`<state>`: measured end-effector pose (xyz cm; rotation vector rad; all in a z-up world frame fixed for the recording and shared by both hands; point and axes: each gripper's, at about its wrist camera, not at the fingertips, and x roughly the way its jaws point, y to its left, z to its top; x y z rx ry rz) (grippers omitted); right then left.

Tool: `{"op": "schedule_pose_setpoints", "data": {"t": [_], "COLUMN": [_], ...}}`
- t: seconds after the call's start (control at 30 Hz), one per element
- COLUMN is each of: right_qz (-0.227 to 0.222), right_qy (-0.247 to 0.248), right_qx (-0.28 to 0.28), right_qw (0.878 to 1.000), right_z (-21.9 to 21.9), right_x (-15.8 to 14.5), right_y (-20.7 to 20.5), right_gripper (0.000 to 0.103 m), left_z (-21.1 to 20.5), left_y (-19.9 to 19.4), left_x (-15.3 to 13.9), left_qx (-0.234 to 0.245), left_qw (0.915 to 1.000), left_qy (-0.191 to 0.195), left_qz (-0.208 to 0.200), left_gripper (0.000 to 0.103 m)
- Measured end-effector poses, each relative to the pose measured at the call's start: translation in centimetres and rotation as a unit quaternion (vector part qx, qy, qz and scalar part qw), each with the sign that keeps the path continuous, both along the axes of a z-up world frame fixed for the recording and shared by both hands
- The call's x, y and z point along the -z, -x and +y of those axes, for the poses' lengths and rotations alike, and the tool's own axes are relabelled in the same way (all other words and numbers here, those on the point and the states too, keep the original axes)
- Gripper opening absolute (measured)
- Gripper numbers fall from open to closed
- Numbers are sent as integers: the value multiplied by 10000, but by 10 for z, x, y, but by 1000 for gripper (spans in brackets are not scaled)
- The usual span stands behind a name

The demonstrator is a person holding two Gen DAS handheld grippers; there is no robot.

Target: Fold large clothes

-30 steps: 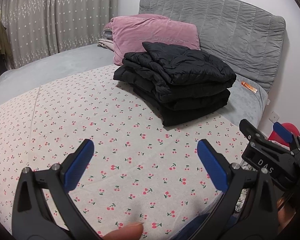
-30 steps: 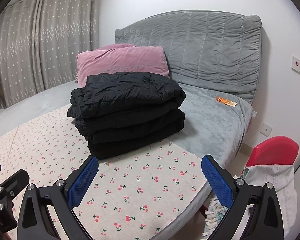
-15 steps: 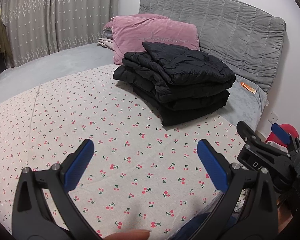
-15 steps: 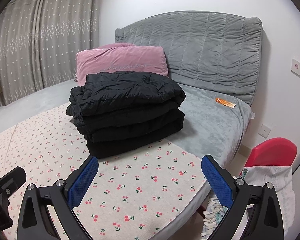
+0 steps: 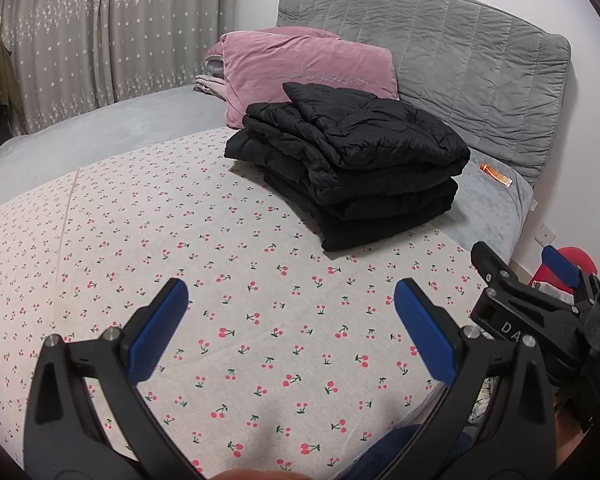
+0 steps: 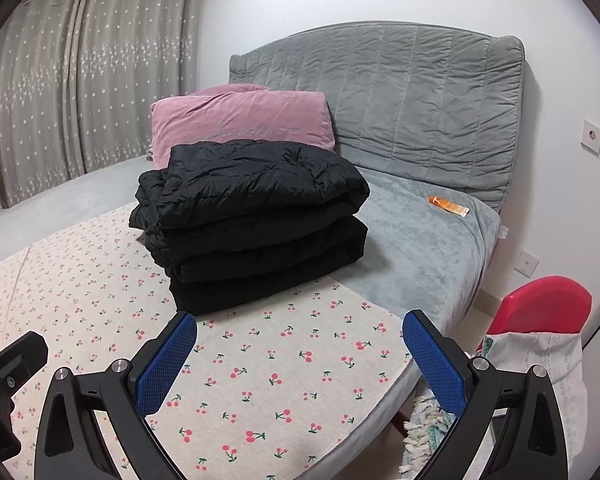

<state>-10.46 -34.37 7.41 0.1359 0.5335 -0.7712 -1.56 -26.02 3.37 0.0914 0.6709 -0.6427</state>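
A stack of folded black padded clothes lies on the cherry-print sheet, in front of the pink pillow; it also shows in the right wrist view. My left gripper is open and empty, held above the sheet well short of the stack. My right gripper is open and empty, above the sheet's near corner, just short of the stack. The right gripper also shows at the right edge of the left wrist view.
A pink pillow leans at the grey headboard. An orange tube lies on the grey blanket. A red chair back with white cloth stands off the bed's right side. Curtains hang at the far left.
Both grippers have drifted slightly back and to the left; the stack sits a little further right in the views. Both stay open and empty. The clothes have not moved.
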Motion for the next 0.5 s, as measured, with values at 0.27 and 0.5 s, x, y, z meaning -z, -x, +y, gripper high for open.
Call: {"op": "schedule_pose_setpoints", "data": {"t": [0.27, 0.5], "right_qz": [15, 20], "right_qy": [4, 9], "right_qx": [7, 18], "right_qw": [10000, 10000], "right_z": [0, -1], "right_x": [0, 1], "right_y": [0, 1], "right_gripper": [103, 103], "left_z": [-2, -3], "left_y": [1, 3], "left_x": [-1, -2], "left_qx": [34, 37], "left_qw": [10000, 10000], "left_qy": [-10, -23], "left_qz": [-12, -5], "left_gripper": [102, 102]}}
